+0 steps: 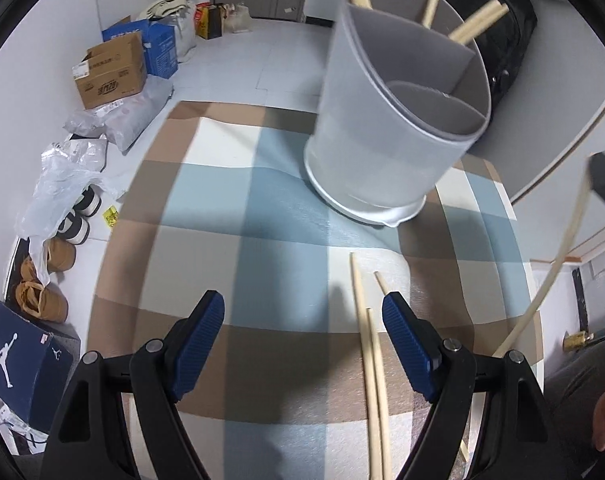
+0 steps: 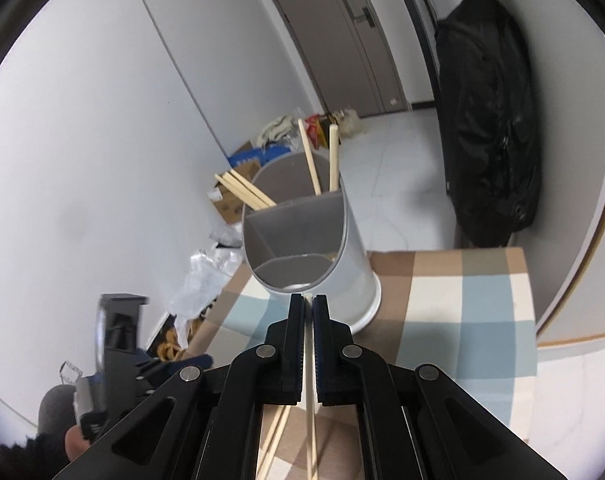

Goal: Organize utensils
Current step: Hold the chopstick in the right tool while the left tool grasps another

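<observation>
Left tongs (image 1: 302, 312) spread wide, low over the checked table (image 1: 262, 216), loose chopsticks (image 1: 366, 352) just beside. Right tongs (image 2: 308, 300) clamped on one chopstick (image 2: 311, 432), raised before the holder (image 2: 306, 236). Best tipped upright, lowered into the back compartment beside the others.

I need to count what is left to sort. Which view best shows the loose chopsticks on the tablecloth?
Left wrist: the loose chopsticks lie in plain sight beside its open left gripper. In the right wrist view the right gripper hides nearly everything below it.
</observation>
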The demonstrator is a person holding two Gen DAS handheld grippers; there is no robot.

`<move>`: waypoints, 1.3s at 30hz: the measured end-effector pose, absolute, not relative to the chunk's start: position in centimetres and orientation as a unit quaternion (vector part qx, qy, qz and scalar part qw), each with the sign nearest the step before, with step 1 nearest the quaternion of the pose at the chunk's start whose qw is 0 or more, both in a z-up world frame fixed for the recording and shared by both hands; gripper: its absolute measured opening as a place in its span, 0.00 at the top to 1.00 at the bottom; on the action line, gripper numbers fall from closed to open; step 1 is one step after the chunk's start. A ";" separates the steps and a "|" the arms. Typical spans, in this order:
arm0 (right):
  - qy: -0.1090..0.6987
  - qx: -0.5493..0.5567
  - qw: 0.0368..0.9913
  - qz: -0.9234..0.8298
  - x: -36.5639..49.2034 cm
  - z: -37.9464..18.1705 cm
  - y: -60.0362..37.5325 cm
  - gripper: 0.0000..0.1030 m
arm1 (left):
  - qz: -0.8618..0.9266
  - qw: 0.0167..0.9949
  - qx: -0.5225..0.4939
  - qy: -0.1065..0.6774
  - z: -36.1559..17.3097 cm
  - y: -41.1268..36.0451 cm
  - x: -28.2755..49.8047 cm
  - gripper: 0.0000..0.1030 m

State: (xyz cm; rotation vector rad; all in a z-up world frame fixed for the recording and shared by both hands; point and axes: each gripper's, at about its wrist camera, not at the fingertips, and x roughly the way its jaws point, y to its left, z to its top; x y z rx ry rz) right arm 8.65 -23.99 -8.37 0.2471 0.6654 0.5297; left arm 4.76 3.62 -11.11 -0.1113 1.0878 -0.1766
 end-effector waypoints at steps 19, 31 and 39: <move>0.278 0.163 0.911 0.257 7.2 -6.8 -29.4 0.97 | -0.034 0.826 0.013 0.562 -13.2 -0.2 6.8 0.47; 0.276 0.177 0.910 0.253 7.3 -6.6 -30.4 0.97 | -0.031 0.827 -0.010 0.561 -12.8 0.0 7.4 0.89; 0.279 0.177 0.910 0.252 7.5 -6.7 -30.4 0.97 | -0.035 0.830 -0.034 0.556 -12.9 0.7 7.9 1.00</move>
